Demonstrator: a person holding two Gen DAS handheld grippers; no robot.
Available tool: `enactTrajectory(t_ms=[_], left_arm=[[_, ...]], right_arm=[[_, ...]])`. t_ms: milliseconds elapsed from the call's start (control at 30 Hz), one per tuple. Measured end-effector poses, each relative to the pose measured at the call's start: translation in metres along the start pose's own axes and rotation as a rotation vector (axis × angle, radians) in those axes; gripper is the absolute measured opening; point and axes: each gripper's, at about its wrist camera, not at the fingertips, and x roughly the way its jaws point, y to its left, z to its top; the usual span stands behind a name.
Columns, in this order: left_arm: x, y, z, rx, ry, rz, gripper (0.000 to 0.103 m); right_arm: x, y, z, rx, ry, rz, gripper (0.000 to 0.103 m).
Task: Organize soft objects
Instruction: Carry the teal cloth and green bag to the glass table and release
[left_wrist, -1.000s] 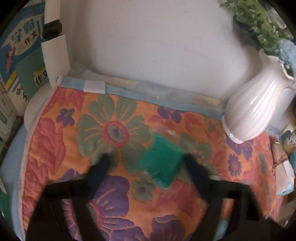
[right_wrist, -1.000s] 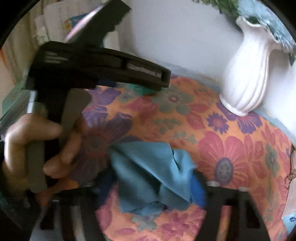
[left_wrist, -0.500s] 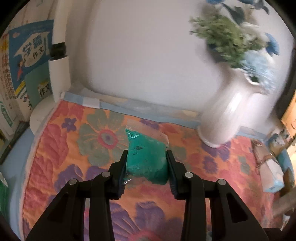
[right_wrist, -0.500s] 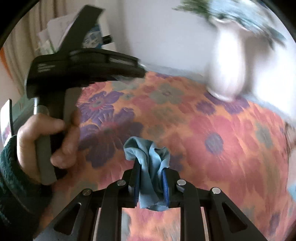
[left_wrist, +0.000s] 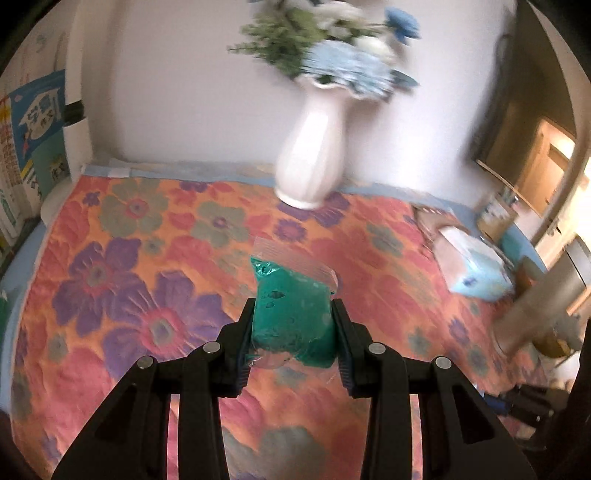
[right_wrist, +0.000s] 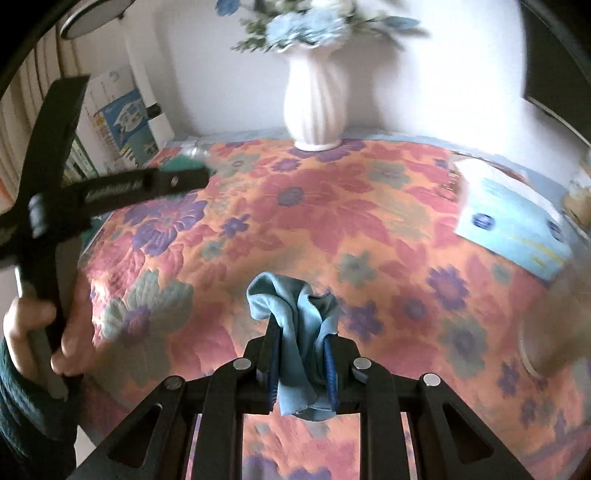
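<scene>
Left gripper (left_wrist: 293, 332): jaws closed tight on clear plastic bag of green soft putty (left_wrist: 293, 317), held above floral quilted surface (left_wrist: 147, 295). Right gripper (right_wrist: 301, 363): jaws pinched fully on crumpled light-blue cloth (right_wrist: 295, 325), also held over the surface. White ribbed vase (right_wrist: 316, 107) at rear.

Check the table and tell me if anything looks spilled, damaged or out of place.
Nothing stands out. The vase stands upright on the floral cloth, and the tissue pack lies flat. The left gripper holds the green bag and the right gripper the blue cloth.
</scene>
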Motion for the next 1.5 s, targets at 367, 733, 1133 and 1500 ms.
enactTrajectory(t_ms=[367,733,1133,1500], left_arm=[[-0.028,-0.043,-0.025,0.070,-0.009,-0.048,0.035],[-0.037,-0.076,-0.063,0.083,0.018,-0.151,0.035],[-0.045,-0.129,-0.085,0.166,0.039,-0.347,0.035],[-0.051,-0.245,-0.092,0.397,0.056,-0.449,0.035]], right_arm=[[-0.045,-0.033,-0.022,0.095,-0.068,-0.020,0.019],[-0.075,-0.060,-0.048,0.158,-0.103,-0.023,0.019],[-0.120,-0.106,-0.076,0.252,-0.108,-0.072,0.019],[-0.205,-0.191,-0.098,0.391,-0.221,-0.111,0.019]])
